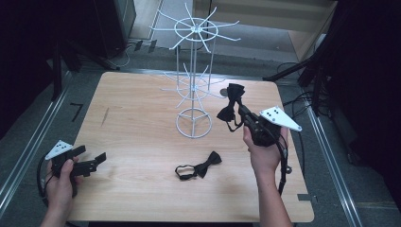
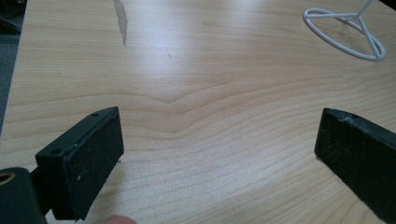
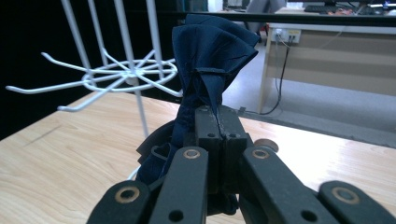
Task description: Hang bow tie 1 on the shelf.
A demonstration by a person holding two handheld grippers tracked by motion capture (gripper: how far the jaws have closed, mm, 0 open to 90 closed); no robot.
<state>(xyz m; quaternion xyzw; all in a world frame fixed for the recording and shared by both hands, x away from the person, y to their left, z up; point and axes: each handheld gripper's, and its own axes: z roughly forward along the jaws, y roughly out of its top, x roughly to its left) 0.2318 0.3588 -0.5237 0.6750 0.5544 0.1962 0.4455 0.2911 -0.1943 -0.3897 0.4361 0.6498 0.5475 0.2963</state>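
Right gripper (image 1: 239, 112) clamped on dark bow tie (image 1: 231, 105), held above table (image 1: 132, 142) just right of white wire rack (image 1: 194, 85) (strap dangling). Second bow tie (image 1: 201, 167) flat on table. Left gripper (image 1: 92, 162) agape, nothing between jaws, near left edge.

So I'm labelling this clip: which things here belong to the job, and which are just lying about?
In the job:
- bow tie clamped in the right gripper
- white wire rack beside it
- second bow tie on the table, probably next

Lying about:
- left gripper, open, idle
- small round object behind the rack
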